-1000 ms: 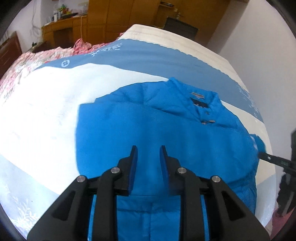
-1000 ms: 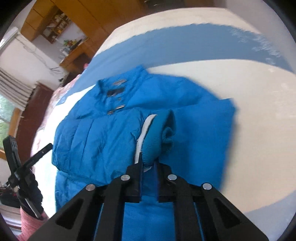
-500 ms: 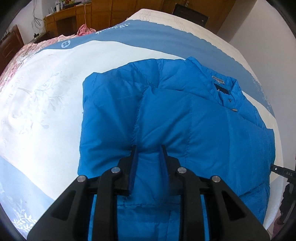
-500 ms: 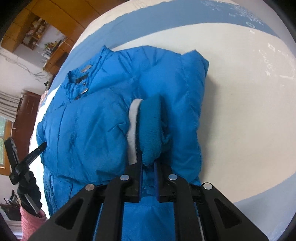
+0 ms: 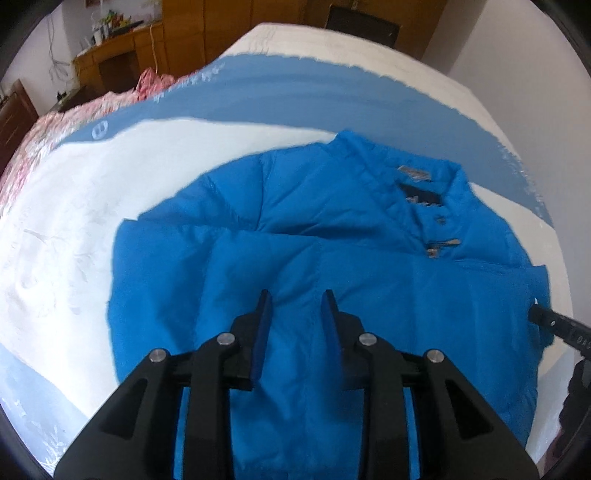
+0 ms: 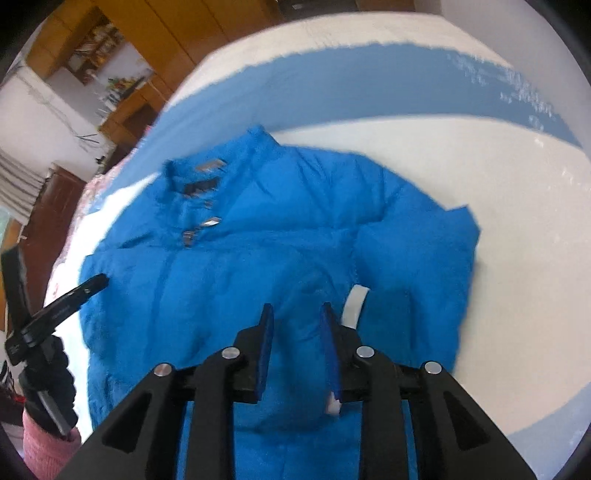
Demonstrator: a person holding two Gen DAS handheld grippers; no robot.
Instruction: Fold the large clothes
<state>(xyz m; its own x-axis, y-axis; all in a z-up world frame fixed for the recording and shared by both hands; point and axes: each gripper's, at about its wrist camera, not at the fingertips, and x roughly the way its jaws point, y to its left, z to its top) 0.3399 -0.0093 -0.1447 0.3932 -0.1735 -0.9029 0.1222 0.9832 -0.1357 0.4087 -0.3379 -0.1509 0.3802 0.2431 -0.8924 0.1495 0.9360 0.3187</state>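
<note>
A bright blue puffer jacket (image 5: 332, 236) lies front up on the bed, collar at the far side, both sleeves folded in over the chest. My left gripper (image 5: 294, 301) is open and empty just above the jacket's middle. In the right wrist view the same jacket (image 6: 258, 240) fills the centre. My right gripper (image 6: 295, 314) is open above the folded-in sleeve, whose white-lined cuff (image 6: 354, 304) lies just right of the fingers. The other gripper (image 6: 55, 314) shows at the left edge.
The bed has a white and blue cover (image 5: 92, 206). A pink floral quilt (image 5: 55, 122) lies at its far left. Wooden cabinets (image 5: 192, 29) and a desk stand behind. A white wall (image 5: 517, 55) runs along the bed's right side.
My right gripper has opened and let go of the sleeve cuff, which now lies on the jacket. My left gripper has opened wider and lifted slightly off the jacket.
</note>
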